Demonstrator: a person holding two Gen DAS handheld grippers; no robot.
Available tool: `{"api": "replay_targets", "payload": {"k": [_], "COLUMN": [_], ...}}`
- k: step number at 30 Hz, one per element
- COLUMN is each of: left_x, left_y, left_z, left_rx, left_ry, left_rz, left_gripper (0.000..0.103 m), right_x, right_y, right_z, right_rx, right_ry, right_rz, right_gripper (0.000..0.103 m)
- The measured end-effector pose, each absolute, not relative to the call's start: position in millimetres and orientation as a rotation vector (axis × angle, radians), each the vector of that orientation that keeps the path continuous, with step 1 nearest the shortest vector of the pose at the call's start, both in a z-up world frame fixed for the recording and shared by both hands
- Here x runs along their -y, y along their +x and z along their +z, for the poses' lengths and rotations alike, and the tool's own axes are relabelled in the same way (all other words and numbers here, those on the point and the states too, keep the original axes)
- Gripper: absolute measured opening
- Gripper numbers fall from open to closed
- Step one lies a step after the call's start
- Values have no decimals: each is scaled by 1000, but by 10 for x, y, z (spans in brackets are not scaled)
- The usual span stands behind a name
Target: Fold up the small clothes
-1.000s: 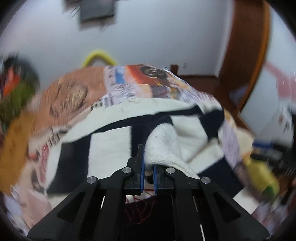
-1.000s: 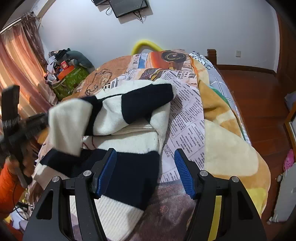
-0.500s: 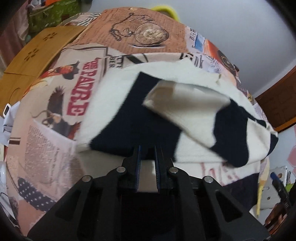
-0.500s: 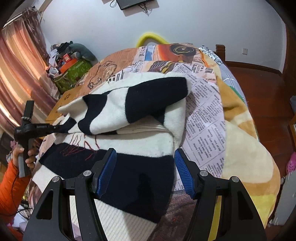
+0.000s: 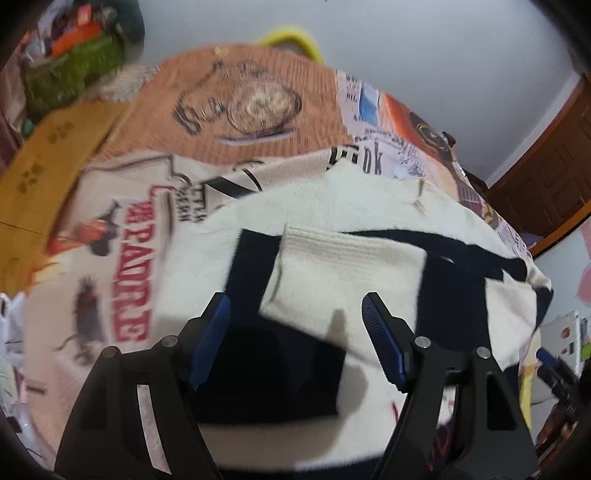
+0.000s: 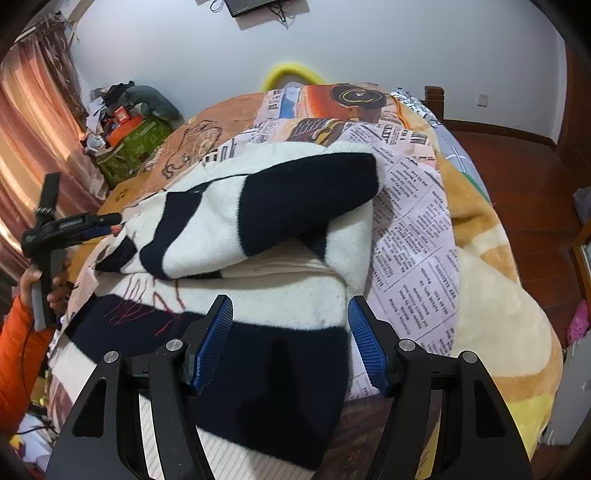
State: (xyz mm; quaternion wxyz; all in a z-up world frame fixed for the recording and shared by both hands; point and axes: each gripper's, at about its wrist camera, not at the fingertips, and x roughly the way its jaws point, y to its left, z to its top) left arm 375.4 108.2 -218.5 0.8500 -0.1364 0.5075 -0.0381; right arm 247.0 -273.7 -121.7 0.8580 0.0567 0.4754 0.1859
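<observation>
Sleeve (image 5: pixel 351 269) released since earlier; left gripper (image 5: pixel 295 332) jaws opening

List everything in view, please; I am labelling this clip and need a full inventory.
sweater: one, cream with navy blocks, on the bed, sleeve folded across its body
blanket: one, newspaper and orange print, covering the bed
yellow curved object: one, yellow, past the bed's far end
clutter pile: one, green, orange and grey, far left corner
curtain: one, pinkish red, left wall
screen: one, black, high on the wall
left gripper: one, black with blue pads, jaws opening above the sleeve
right gripper: one, black with blue pads, open over the sweater's near part
orange sleeve: one, far left
</observation>
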Motion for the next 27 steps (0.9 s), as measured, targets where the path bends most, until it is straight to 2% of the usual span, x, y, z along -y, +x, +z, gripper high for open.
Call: {"api": "replay_targets", "payload": {"k": [2,5,8,9,14,17,21,24,27], "left_x": [-1072,-1037,-961,-933,-773,-774,-817,-884,-944], "left_y": [3916,4053,4051,4054,3964,3857,3752,3662,3616], "left_z": [-2347,-2539,-2467,-2433,-2103,-1725,-1141,-735,-516], "left_rx": [-1119,-1143,-1105,-1098,-1011,-924,-794,-706,-656], "left_ry": [-290,-280,-264,-262,-160,-165,-169,-161,-133], "left_rz": [-71,-79,-122,-125,-109,-116,-105,-72,-14], "left_gripper": [72,60,20,14,12,12,12,12,12], "right_x": [2744,2765,2774,2775,2778,2733,2632,2600,2627], "right_y": [2498,2547,2592,2605,2647,2697,2736,2763,2765], "right_z": [-1233,-1276,-1338,-1350,-1334,-1351,-1401,-1430,-1380], "right_rx": [-1000,-1009,-1019,-1018,-944,-935,-929,-931,-932], "right_ry": [113,102,80,72,39,11,-77,-150,-172], "right_rz": [380,366,356,354,322,335,328,317,332], "right_gripper": [61,61,61,61,59,41,36,23,18]}}
